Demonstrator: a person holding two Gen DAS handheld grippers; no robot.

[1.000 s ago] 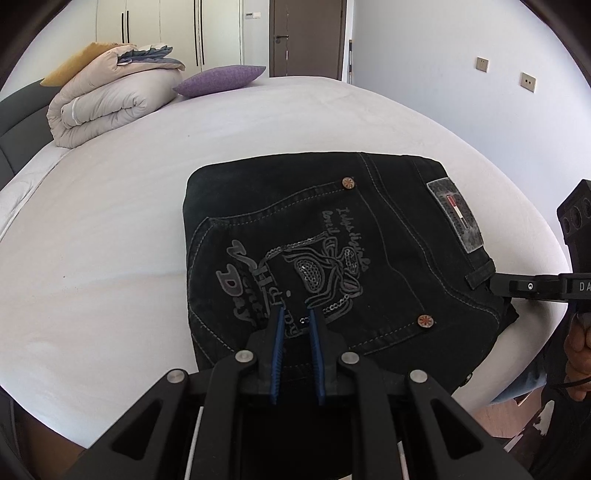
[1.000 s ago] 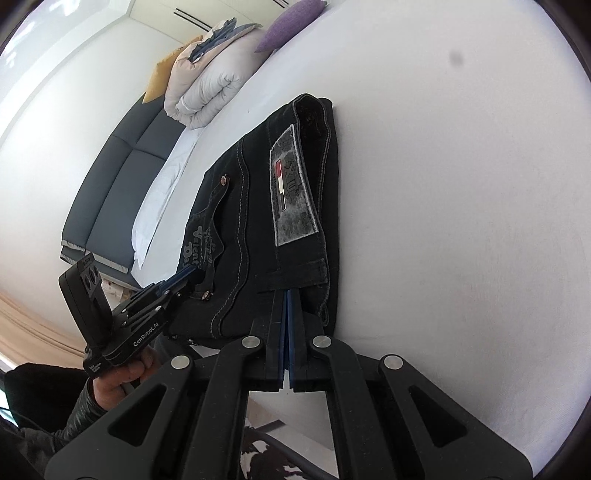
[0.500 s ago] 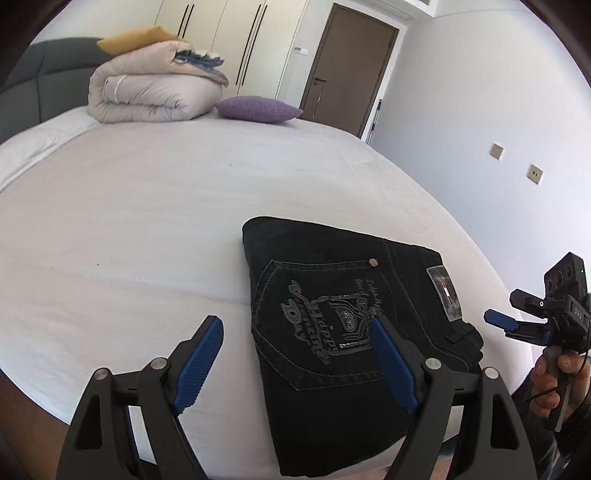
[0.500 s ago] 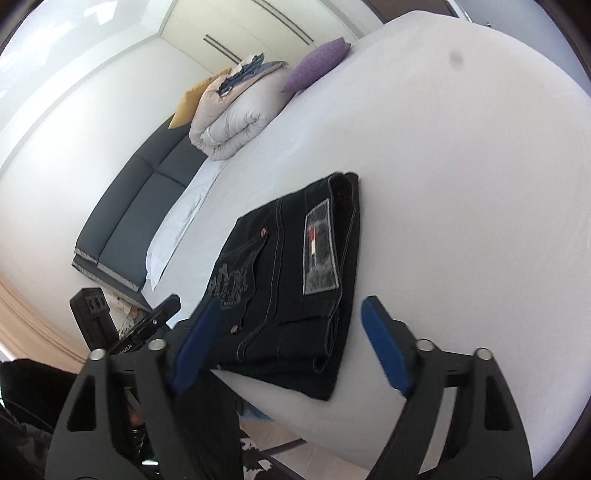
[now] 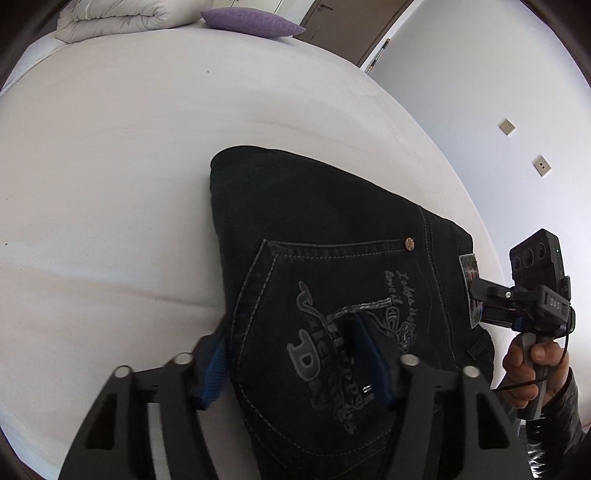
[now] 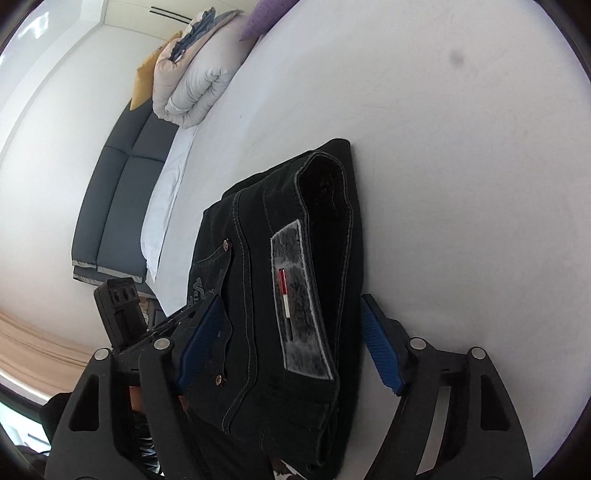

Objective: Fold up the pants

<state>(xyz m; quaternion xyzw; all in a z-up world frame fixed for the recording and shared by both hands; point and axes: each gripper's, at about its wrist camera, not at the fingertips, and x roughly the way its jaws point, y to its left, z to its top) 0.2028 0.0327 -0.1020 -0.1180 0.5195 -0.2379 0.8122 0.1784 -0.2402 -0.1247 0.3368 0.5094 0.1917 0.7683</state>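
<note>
The black jeans (image 5: 332,236) lie folded into a compact stack on the white bed (image 5: 110,166), back pocket with grey embroidery on top. My left gripper (image 5: 295,365) is open, its blue fingers straddling the stack's near left edge. The jeans also show in the right wrist view (image 6: 295,229), grey waistband patch (image 6: 299,295) up. My right gripper (image 6: 291,339) is open, straddling the waistband end. The right gripper shows in the left wrist view (image 5: 484,306) at the waistband.
A rolled white duvet (image 6: 195,85) and a purple pillow (image 5: 247,22) lie at the bed's far end. A dark grey headboard (image 6: 118,192) stands beside it. The bed's near edge runs under the jeans. A wall with sockets (image 5: 506,127) is on the right.
Both grippers were shut a second ago, then opened and drew back. Now both have moved in close again, open, around the folded stack's edges.
</note>
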